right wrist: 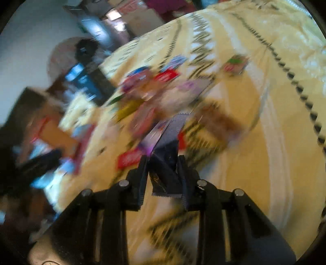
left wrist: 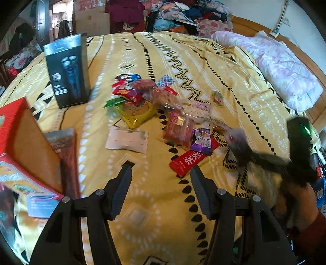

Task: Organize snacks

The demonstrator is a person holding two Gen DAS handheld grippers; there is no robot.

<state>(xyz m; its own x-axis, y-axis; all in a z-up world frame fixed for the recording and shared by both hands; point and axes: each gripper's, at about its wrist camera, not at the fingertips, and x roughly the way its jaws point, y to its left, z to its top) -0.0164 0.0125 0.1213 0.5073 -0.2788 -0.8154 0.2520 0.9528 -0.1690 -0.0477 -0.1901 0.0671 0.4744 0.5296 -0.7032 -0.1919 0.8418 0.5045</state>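
Note:
A pile of snack packets lies in the middle of a yellow patterned bedspread. A red sachet and a purple packet lie nearest my left gripper, which is open and empty just above the bedspread. An open red box stands at the left. My right gripper is shut on a dark blue-purple packet and holds it above the bed. It shows blurred at the right of the left wrist view. The right wrist view is heavily motion-blurred.
A tall black shaver box stands upright at the back left. A dark red pouch leans beside the red box. A white packet lies apart. A folded pink quilt and piled clothes sit behind.

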